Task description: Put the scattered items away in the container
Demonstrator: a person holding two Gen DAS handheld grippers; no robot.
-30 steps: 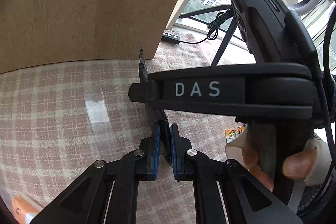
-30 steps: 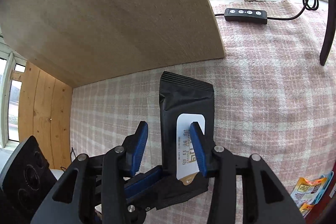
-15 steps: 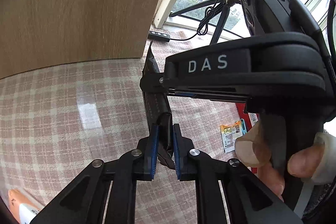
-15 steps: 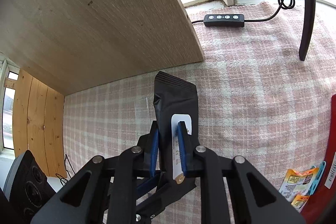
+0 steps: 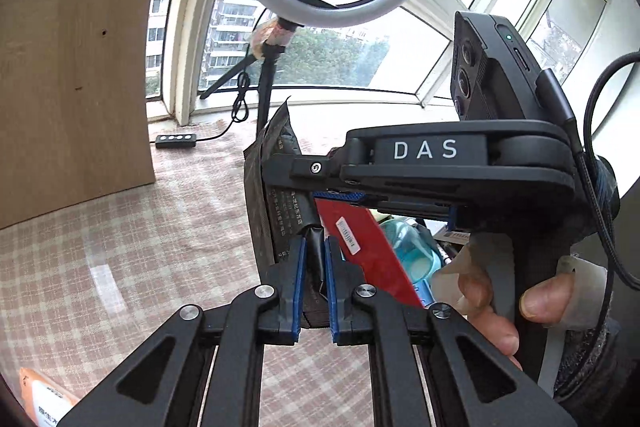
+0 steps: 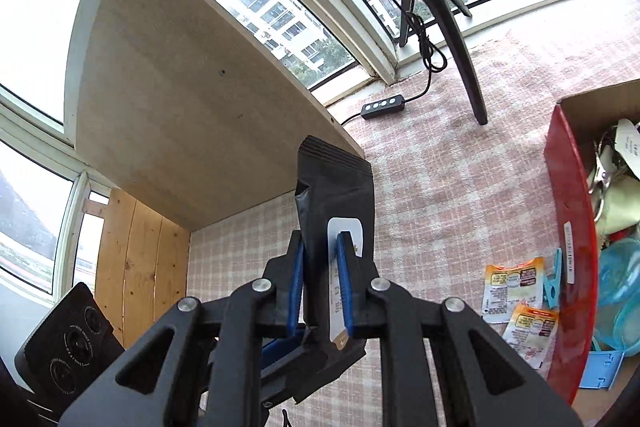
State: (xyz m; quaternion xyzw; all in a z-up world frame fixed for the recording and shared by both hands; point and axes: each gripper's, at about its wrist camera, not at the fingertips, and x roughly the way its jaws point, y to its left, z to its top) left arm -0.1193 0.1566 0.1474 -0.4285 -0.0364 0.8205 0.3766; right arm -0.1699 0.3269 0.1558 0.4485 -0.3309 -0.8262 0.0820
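A black wet-wipe pack (image 6: 336, 195) with a white flap label is held up off the checked tablecloth by both grippers. My right gripper (image 6: 320, 267) is shut on its lower part, over the label. My left gripper (image 5: 315, 267) is shut on the same black pack (image 5: 268, 187) at its bottom edge, seen edge-on. The right gripper's black body marked DAS (image 5: 424, 151) crosses the left wrist view, with a hand on its handle. A red-walled cardboard box (image 6: 572, 227), the container, lies at the right and holds a blue plastic item and other things.
Orange-and-white sachets (image 6: 512, 287) and a blue clip (image 6: 554, 279) lie on the cloth beside the box. A wooden board (image 6: 192, 115) stands at the back left. A ring-light tripod (image 6: 452, 27) and its cable switch (image 6: 382, 105) stand by the window. An orange packet (image 5: 44, 399) lies lower left.
Both grippers have lifted the black pack off the cloth and tilted upward. The red box has come into view at the right. The right gripper, open a second ago, closed on the pack.
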